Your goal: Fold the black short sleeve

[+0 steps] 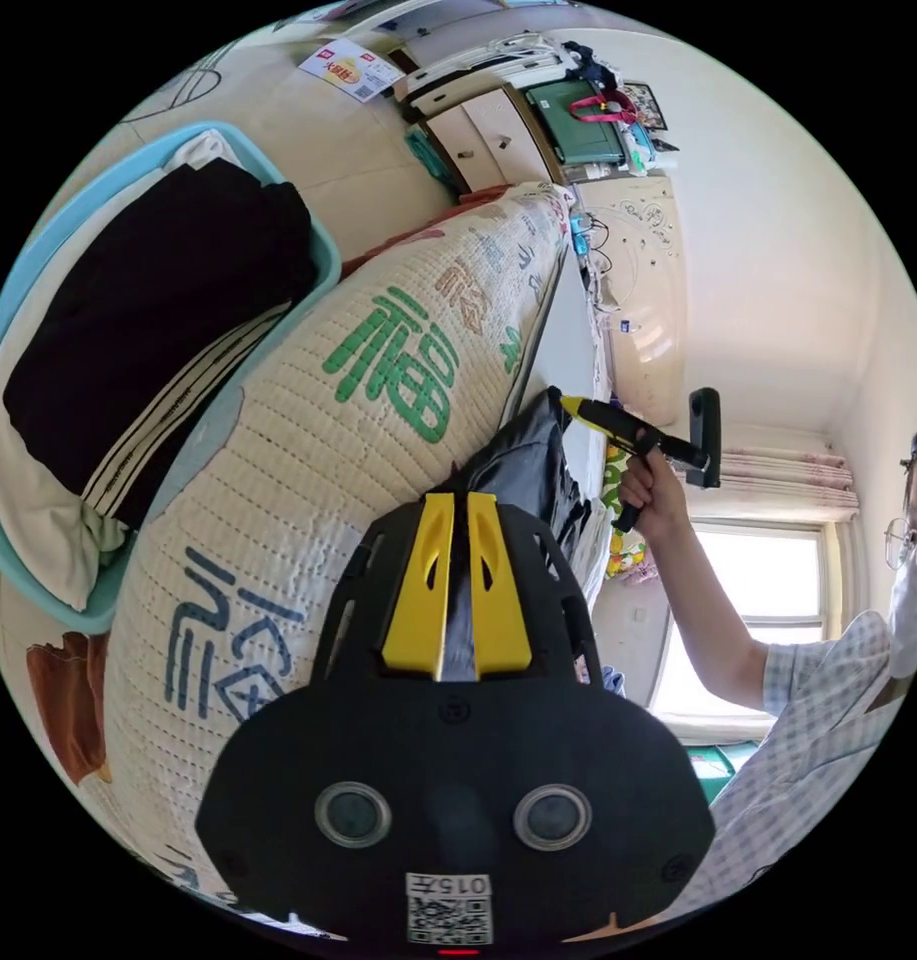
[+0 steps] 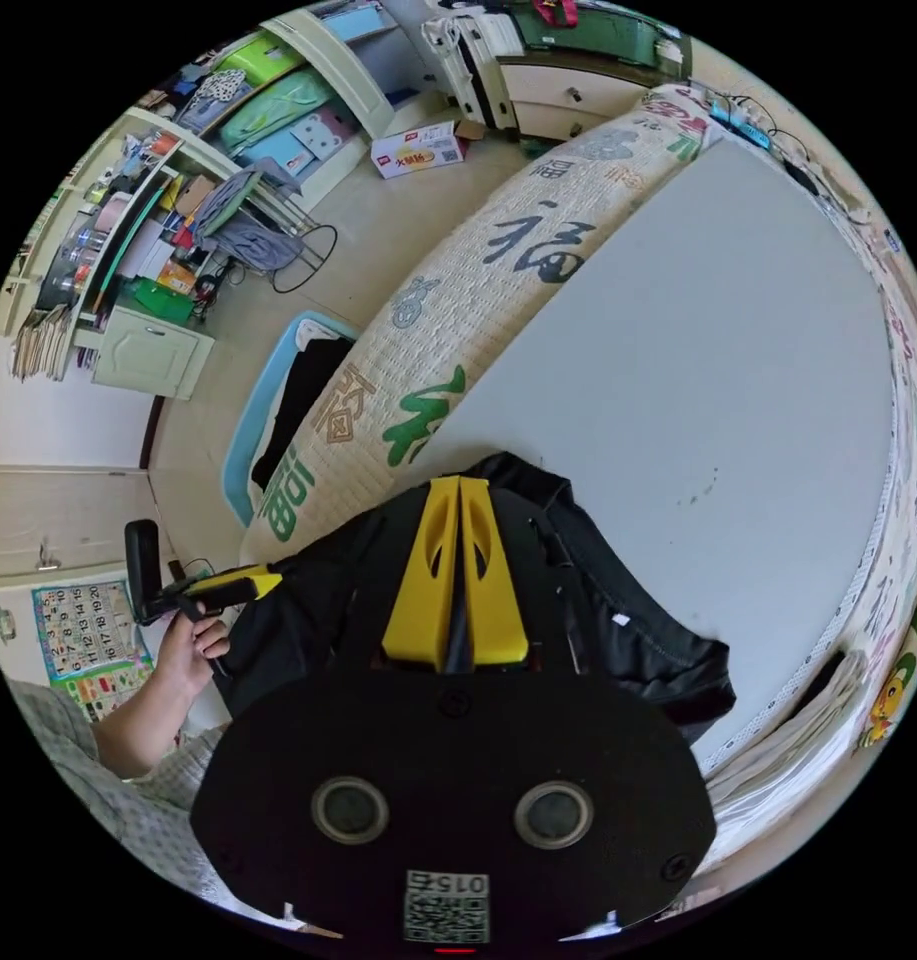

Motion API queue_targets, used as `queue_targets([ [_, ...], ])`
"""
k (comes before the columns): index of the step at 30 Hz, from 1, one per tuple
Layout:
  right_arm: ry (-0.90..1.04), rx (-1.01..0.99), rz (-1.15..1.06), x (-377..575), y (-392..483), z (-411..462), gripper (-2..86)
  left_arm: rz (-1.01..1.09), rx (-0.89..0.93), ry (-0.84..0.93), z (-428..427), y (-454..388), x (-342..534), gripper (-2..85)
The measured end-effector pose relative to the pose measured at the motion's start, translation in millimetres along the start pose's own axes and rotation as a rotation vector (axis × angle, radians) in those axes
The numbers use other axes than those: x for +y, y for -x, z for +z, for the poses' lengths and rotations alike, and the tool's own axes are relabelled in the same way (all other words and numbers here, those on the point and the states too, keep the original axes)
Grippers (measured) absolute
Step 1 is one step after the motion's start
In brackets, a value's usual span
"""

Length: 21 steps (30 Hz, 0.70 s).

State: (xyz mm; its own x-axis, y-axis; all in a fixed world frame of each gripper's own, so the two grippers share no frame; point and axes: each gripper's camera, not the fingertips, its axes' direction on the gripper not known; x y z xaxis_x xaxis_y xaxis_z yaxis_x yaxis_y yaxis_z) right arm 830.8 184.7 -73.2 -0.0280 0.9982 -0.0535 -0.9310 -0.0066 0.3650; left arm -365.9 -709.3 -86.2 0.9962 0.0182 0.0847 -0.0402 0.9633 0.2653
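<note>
Black shirt (image 2: 628,620) hangs bunched over the near edge of the bed (image 2: 698,400), soft and crumpled on the smooth grey top. Right gripper (image 2: 461,560) has its yellow fingers clamped on the cloth; left gripper (image 1: 458,575) pinches it too, fingers together. The quilted mattress side (image 1: 308,420) carries big green and blue characters. A light-blue basket (image 1: 318,250) of folded clothes sits on the floor beside it.

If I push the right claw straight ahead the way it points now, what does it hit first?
Probably nothing new: the right claw is already shut on the black short sleeve. Beyond the garment's edge lies the grey mattress top, which it would likely slide over, though depth is hard to judge.
</note>
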Motion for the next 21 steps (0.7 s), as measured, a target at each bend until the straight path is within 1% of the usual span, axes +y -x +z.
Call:
queue_targets([
  [1, 0.011, -0.011, -0.004, -3, 0, 1, 0.6, -0.002, 0.003, 0.006, 0, 0, -1, 1.3],
  [3, 0.06, -0.042, -0.019, 0, 3, 3, 4.7, -0.002, 0.012, 0.025, 0, 2, -2, 1.8],
  [5, 0.07, -0.054, -0.007, 17, 1, 2, 7.9, -0.003, 0.03, 0.024, -2, 2, -1, 2.5],
  [7, 0.074, -0.069, 0.025, 37, -6, 5, 8.5, -0.005, 0.045, 0.023, -4, 2, 1, 3.6],
  [10, 0.121, -0.111, -0.007, 52, -7, 25, 6.6, -0.003, 0.087, 0.046, -2, 2, 0, 5.1],
  [11, 0.122, -0.108, -0.03, 48, -2, 29, 4.5, 0.004, 0.087, 0.056, -1, 1, 0, 4.7],
  [12, 0.109, -0.098, -0.049, 41, 3, 29, 1.6, 0.019, 0.071, 0.065, -1, -3, -1, 4.1],
  [14, 0.077, -0.062, -0.073, 25, 8, 25, 0.0, 0.044, 0.043, 0.075, -3, -9, -2, 2.8],
  [16, 0.034, -0.048, -0.078, 7, 11, 18, -0.5, 0.058, 0.032, 0.062, -6, -14, -1, 1.9],
  [18, 0.005, -0.084, -0.06, -20, 12, 16, -0.4, 0.069, 0.007, 0.036, -10, -20, 0, 1.4],
  [21, 0.08, -0.052, -0.074, -45, 19, 33, 1.1, 0.068, -0.016, 0.05, -7, -22, -1, 1.7],
])
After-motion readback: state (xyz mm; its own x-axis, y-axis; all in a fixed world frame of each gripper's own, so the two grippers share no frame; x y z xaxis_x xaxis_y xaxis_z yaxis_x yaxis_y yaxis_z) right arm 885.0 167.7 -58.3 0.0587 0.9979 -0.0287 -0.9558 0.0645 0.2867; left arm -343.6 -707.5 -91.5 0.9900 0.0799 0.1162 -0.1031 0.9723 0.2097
